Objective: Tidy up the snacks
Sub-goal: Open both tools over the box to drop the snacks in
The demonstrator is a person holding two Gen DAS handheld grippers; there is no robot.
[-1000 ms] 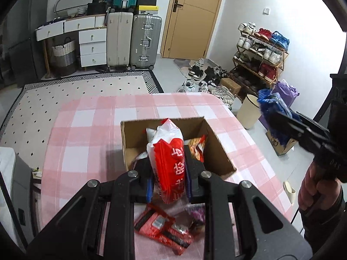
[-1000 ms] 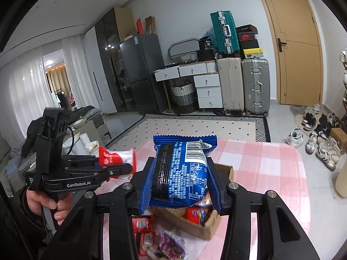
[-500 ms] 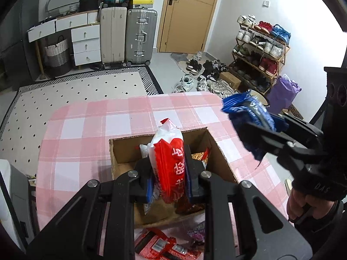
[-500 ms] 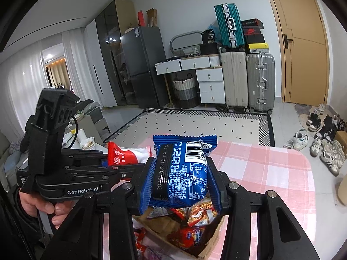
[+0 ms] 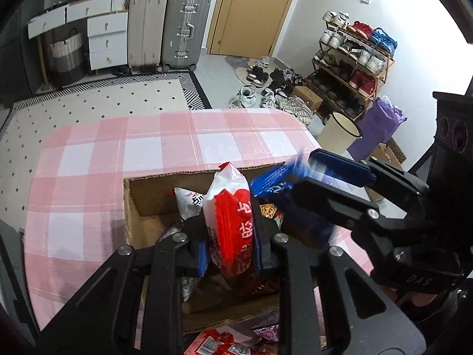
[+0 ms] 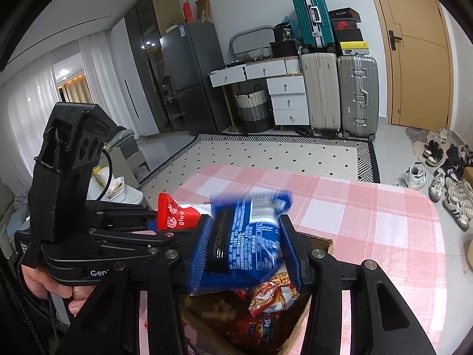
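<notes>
**Two snack packs held over the carton**

Left gripper (image 5: 230,251) – fingers pinching a red-and-white snack pack (image 5: 232,222), upright, over the open cardboard box (image 5: 130,207) on the pink checked tabletop (image 5: 88,162). Inside the box: a white pack w/ red print (image 5: 189,202) and an orange-patterned one (image 5: 267,210). More red packs (image 5: 212,344) lie on the tabletop just in front of the box. To the right, the right gripper (image 6: 245,251) – fingers clamped on a blue snack pack (image 6: 251,242), blurred, hanging above the box beside the red-and-white one. Right-wrist view shows red chip bags (image 6: 272,295) in the box below it. Suitcases (image 6: 340,91) stand by the far wall.
</notes>
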